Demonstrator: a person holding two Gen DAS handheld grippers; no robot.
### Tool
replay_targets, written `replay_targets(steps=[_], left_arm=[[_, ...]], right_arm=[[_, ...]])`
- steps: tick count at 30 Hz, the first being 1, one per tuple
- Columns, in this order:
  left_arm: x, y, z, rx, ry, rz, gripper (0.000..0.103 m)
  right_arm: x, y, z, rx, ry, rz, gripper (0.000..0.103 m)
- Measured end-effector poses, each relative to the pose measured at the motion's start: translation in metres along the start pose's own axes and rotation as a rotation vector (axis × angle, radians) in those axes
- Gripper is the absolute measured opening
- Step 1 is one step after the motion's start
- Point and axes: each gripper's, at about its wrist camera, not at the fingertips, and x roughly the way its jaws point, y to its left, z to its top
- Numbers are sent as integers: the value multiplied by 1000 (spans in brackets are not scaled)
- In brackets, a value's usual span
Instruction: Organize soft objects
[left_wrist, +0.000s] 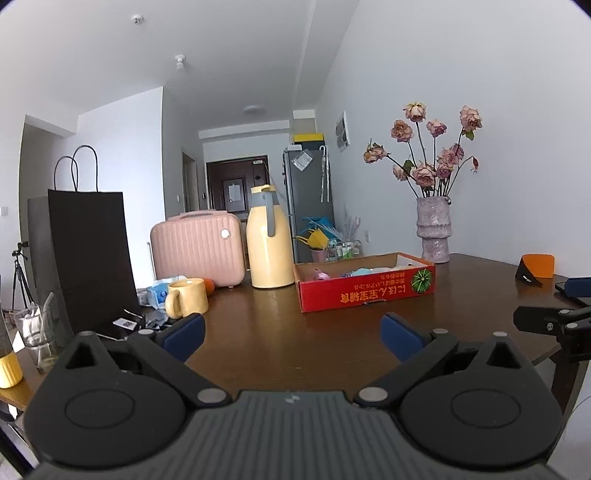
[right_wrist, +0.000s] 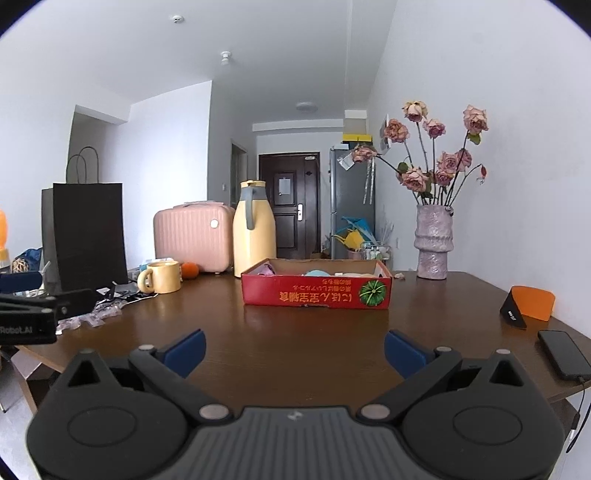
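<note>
Both tongs, left (left_wrist: 291, 338) and right (right_wrist: 293, 350), spread empty over brown table (right_wrist: 314, 332) facing red box (right_wrist: 316, 293)

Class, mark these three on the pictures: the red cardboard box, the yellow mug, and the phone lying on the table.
Red cardboard box (right_wrist: 314, 293): right wrist view, on its printed front wall.
Yellow mug (right_wrist: 164, 277): right wrist view, on the side of its body.
Phone (right_wrist: 563, 353): right wrist view, on its dark screen.
</note>
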Motion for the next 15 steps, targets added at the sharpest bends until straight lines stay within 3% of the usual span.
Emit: replay_targets(steps=[15], left_arm=[[3, 3, 0, -24, 12, -4, 103]], right_arm=[[3, -5, 0, 29, -14, -9, 103]])
